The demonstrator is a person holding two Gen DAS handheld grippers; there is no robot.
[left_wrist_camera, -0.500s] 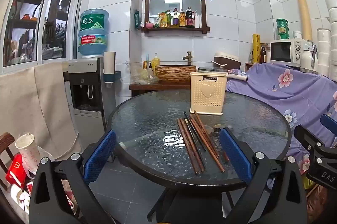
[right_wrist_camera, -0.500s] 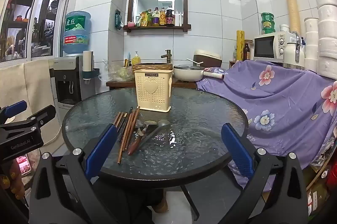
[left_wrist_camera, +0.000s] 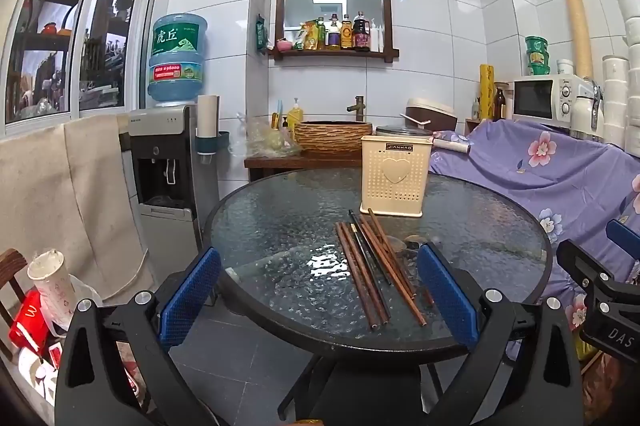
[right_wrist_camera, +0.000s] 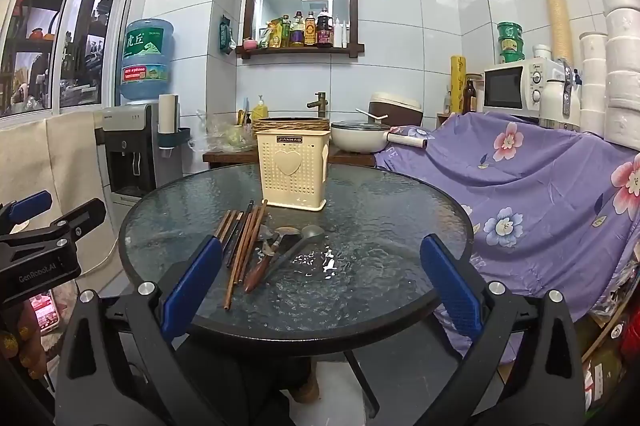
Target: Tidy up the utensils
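Note:
A cream perforated utensil holder [left_wrist_camera: 395, 175] [right_wrist_camera: 294, 169] stands upright on the round glass table [left_wrist_camera: 280, 226] [right_wrist_camera: 380, 226]. In front of it lie several brown and dark chopsticks [left_wrist_camera: 370, 270] [right_wrist_camera: 242, 244] in a loose bundle. Beside them rest spoons [right_wrist_camera: 298, 240] with dark handles, mostly hidden behind a finger in the left wrist view. My left gripper [left_wrist_camera: 320, 296] hangs open over the table's near edge, nothing between its blue pads. My right gripper [right_wrist_camera: 320, 282] is open too, short of the utensils. Each gripper shows at the edge of the other's view.
A purple flowered cloth [right_wrist_camera: 540, 185] covers furniture right of the table. A water dispenser [left_wrist_camera: 164, 161] stands at the left. Behind the table a wooden counter holds a basin [left_wrist_camera: 334, 135] and a white pan [right_wrist_camera: 360, 139]. A microwave [right_wrist_camera: 516, 87] and stacked paper rolls are at far right.

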